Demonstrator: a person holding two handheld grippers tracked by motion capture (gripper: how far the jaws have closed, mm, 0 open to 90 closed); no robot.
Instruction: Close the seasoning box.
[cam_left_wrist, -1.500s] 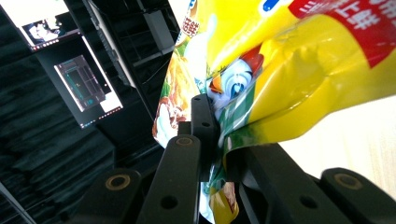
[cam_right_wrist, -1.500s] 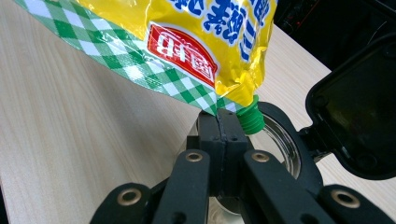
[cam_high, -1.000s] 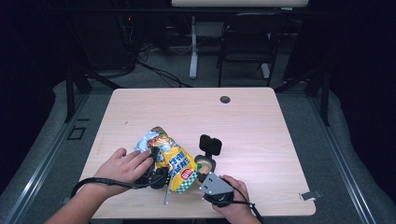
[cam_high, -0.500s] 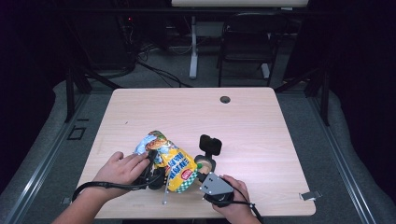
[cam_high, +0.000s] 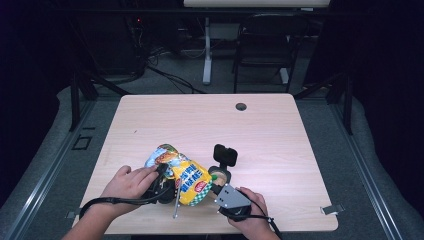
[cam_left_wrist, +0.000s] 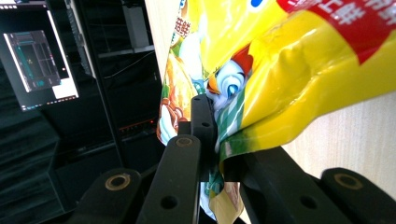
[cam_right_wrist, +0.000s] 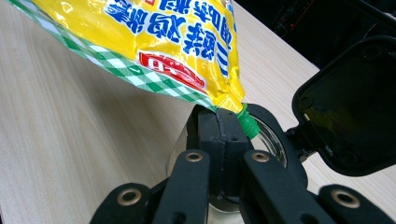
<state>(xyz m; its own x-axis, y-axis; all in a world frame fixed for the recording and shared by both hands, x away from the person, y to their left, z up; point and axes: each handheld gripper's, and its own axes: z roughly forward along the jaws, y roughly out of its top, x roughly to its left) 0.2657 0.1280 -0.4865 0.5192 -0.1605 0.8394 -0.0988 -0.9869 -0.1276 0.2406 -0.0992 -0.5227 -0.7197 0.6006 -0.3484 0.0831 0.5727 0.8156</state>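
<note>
Dark room all around, with a black chair (cam_high: 260, 50) and trailing cables on the floor beyond a pale wooden table (cam_high: 280, 135) that takes up the middle of the high view. A small round grommet hole (cam_high: 241, 106) sits near the table's far edge, well apart from both grippers.

Near the table's front edge, a yellow snack bag (cam_high: 187, 177) with a green-checked border and a blue-and-white cartoon figure is held up between the two grippers. It stretches from the left gripper (cam_high: 162, 185) across to the right gripper (cam_high: 220, 189), tilted and lifted off the wood.

From the left gripper view, the left gripper (cam_left_wrist: 218, 140) has its jaws pressed together on a crumpled edge of the bag (cam_left_wrist: 299, 70); the rest of the bag billows up and away above the jaws, with the table surface showing beyond it on the right.

From the right gripper view, the right gripper (cam_right_wrist: 220, 126) has its jaws shut tight, pinching the bag's lower corner (cam_right_wrist: 233, 100) where the checked border ends. The bag (cam_right_wrist: 173, 37) rises up and to the left from that pinch.

Just beyond the right gripper's jaws stands a small glass jar (cam_right_wrist: 273, 140), its black flip lid (cam_right_wrist: 350, 112) hinged open to the right. The bag's pinched corner hangs right over the jar's near rim.
</note>
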